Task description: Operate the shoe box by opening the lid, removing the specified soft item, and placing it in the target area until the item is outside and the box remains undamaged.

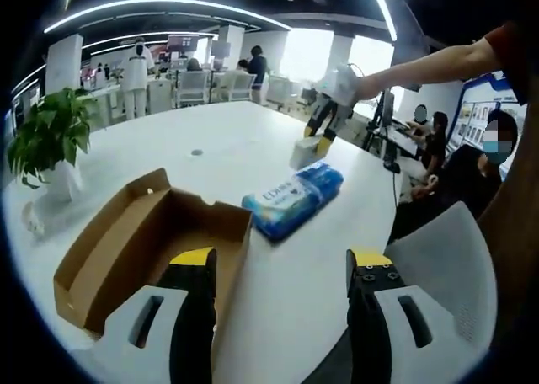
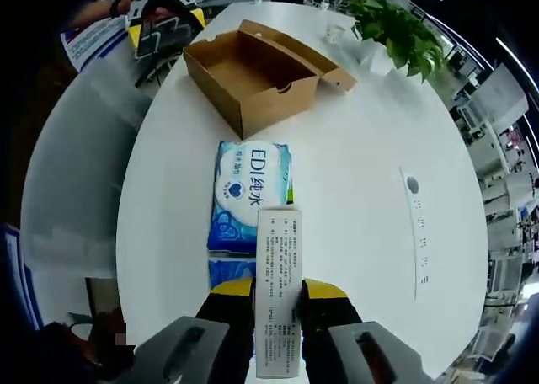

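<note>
On the white bench (image 2: 354, 148), shoe box (image 2: 244, 77) sits open, lid back. Blue wipes pack (image 2: 248, 194) lies flat just beside it, outside. Right gripper (image 2: 278, 304) pinches a small white carton (image 2: 278, 291) above the pack. Left gripper (image 1: 282, 270) spread, empty, near the box.

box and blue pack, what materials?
Box: brown cardboard by its look, matte, with folded flaps and raw cut edges. Blue pack: likely soft plastic film, glossy and printed, with wrinkles and glare.
</note>
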{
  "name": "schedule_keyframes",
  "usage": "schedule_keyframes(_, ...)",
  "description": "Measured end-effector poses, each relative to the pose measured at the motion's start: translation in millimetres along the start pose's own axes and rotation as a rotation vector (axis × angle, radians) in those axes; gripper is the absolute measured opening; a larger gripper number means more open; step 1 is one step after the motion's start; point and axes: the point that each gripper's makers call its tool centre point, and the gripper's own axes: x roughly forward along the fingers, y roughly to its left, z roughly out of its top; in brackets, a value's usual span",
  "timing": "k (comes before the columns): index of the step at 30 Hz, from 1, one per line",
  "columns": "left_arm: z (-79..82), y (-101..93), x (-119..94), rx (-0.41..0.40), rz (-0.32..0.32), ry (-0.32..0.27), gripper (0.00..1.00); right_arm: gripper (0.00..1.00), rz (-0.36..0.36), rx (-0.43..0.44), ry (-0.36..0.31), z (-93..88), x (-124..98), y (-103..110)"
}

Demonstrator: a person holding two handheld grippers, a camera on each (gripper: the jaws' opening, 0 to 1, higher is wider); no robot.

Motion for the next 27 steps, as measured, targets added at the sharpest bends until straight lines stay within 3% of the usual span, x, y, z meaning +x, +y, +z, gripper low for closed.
schedule_keyframes(18,-12.4,12.2,-8,-0.032,0.049,0.029,0.62,0.16,0.015,-0.017,0.025,-18.7,28,-27)
schedule_keyframes(27,-15.0,17.8,-10,-0.040,0.068,0.041,0.62,0.16,0.025,-0.024,0.034,-22.0,39,-18)
